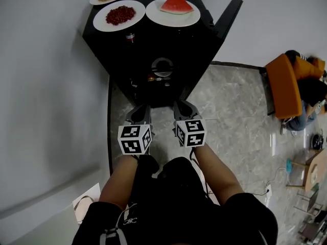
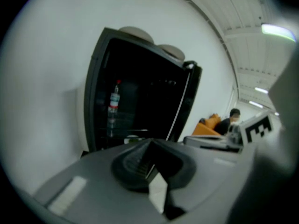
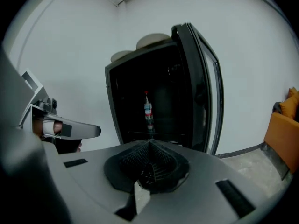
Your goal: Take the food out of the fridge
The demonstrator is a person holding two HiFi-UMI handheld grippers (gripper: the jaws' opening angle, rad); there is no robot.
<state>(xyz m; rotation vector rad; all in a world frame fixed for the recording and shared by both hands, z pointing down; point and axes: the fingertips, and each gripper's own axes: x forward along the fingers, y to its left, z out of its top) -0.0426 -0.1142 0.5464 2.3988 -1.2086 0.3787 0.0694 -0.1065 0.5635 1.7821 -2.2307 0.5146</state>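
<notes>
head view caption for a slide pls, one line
Left gripper and right gripper, both shut and empty, face the open black fridge with three plates of food on top.

The left grey two-jaw claw (image 1: 140,110) and the right grey two-jaw claw (image 1: 183,107) were side by side, pointing forward and slightly down. Each had its jaws closed together on nothing. Both forearms (image 1: 121,177) stretched forward from the body.
</notes>
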